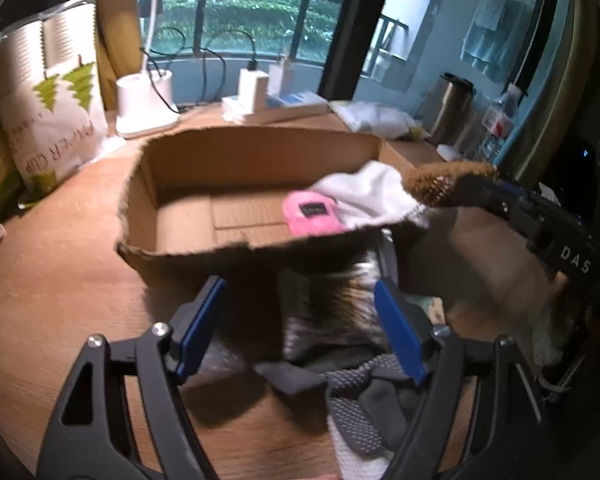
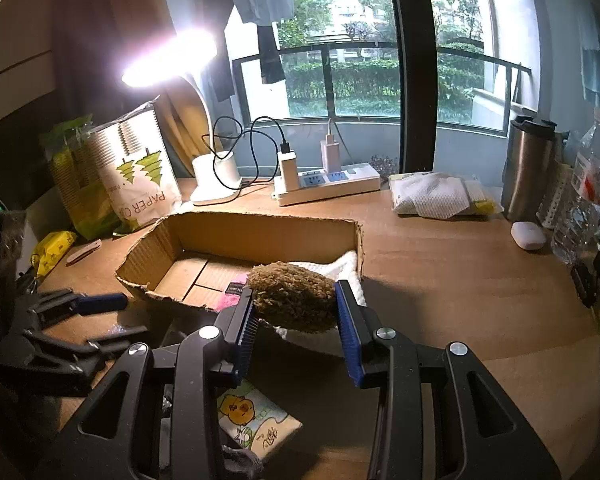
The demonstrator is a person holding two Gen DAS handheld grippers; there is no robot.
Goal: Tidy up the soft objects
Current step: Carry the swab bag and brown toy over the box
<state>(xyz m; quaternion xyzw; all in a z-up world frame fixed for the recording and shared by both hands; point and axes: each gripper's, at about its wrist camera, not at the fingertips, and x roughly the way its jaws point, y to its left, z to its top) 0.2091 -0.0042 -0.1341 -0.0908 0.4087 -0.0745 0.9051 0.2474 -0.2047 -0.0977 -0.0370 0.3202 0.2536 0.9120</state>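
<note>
Brown fuzzy soft item (image 2: 294,298) is clamped between the jaws of the right gripper (image 2: 296,320), held above the near right corner of the cardboard box (image 2: 260,232). In the box, at that same end: a pink soft item (image 1: 310,213) and a white cloth (image 1: 374,196), touching each other. Box sits mid-surface, open top, torn near wall.

Left gripper (image 1: 300,328) hangs over the wooden surface (image 1: 60,300) just in front of the box; jaws stand wide apart, nothing pressed between the pads. Below them lies a pile of grey dotted fabric (image 1: 360,396) with a dark striped piece (image 1: 332,312).

Far edge of the surface: power strip (image 2: 328,184), lit desk lamp (image 2: 216,176), paper-cup bag (image 2: 140,176), steel flask (image 2: 528,168).
</note>
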